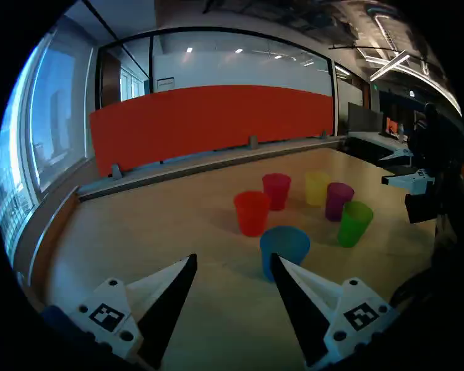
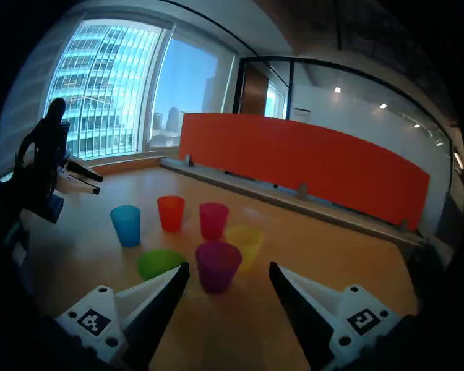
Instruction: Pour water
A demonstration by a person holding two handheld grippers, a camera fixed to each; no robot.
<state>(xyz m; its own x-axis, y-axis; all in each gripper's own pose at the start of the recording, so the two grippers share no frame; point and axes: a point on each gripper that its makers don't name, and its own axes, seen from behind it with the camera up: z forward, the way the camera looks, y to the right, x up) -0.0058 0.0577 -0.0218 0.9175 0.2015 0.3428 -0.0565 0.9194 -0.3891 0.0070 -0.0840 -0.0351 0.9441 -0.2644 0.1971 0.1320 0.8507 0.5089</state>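
Left hand-held gripper (image 1: 233, 258) spread wide, empty, over counter (image 1: 170, 222); blue cup (image 1: 284, 247) sits just beyond one fingertip. Right hand-held gripper (image 2: 229, 265) also wide, empty; purple cup (image 2: 216, 275) ahead between its fingers, green cup (image 2: 159, 263) beside.

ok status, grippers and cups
Left gripper open, empty, blue cup just ahead. Right gripper open, empty, purple cup just ahead. No cup held; nothing blocking.

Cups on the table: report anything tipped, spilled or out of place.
Nothing stands out. The blue cup, orange cup, pink cup, yellow cup, purple cup and green cup all stand upright on the table; no spill visible.
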